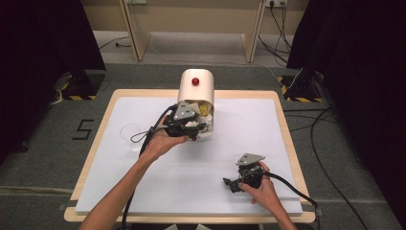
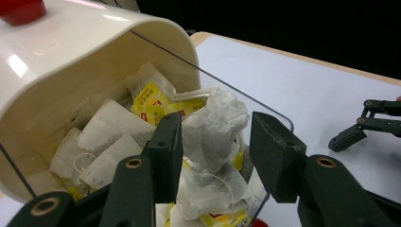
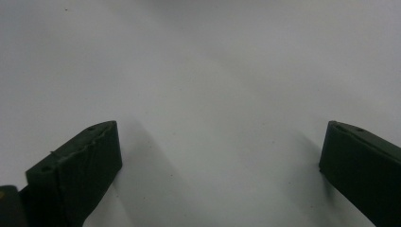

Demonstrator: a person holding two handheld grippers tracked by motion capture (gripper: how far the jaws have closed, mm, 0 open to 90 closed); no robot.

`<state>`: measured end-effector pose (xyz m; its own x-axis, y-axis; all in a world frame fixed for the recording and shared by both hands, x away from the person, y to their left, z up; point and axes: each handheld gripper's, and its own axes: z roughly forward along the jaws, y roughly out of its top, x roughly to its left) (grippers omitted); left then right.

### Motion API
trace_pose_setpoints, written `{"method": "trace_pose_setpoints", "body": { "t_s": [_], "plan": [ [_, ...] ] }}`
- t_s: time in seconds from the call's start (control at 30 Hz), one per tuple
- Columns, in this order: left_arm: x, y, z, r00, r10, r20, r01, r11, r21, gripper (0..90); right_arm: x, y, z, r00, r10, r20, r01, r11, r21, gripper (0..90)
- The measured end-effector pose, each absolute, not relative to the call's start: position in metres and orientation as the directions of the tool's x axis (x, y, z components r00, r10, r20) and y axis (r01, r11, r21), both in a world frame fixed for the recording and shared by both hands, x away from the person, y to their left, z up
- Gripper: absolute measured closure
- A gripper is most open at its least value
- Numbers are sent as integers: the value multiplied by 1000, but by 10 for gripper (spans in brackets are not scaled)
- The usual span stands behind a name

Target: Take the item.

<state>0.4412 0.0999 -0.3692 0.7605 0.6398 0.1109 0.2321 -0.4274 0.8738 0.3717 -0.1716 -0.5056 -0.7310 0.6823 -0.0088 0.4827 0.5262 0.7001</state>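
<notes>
A cream container (image 1: 196,86) with a red knob (image 1: 195,81) stands at the back middle of the white sheet, its open front stuffed with paper tea bags (image 1: 203,111). My left gripper (image 1: 191,125) reaches into that opening. In the left gripper view the container (image 2: 71,61) arches over the tea bags (image 2: 113,137), and the left gripper (image 2: 215,120) is open with one crumpled white tea bag (image 2: 213,137) between its jaws, touching the left one. My right gripper (image 1: 229,184) rests low near the front right, and it stands wide open (image 3: 220,142) over bare sheet.
The white sheet (image 1: 249,124) covers a wooden table (image 1: 282,115). A faint clear round thing (image 1: 129,132) lies left of my left hand. The right gripper's jaws (image 2: 359,130) show far off in the left gripper view. Black stands and cables flank the table.
</notes>
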Motion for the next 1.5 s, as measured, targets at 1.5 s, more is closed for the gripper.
{"method": "trace_pose_setpoints", "body": {
  "t_s": [1.5],
  "plan": [
    [431,132,-333,753,655,64,174,-292,941,843,372,-172,-505,-731,682,-9,484,528,698,5]
  ]
}}
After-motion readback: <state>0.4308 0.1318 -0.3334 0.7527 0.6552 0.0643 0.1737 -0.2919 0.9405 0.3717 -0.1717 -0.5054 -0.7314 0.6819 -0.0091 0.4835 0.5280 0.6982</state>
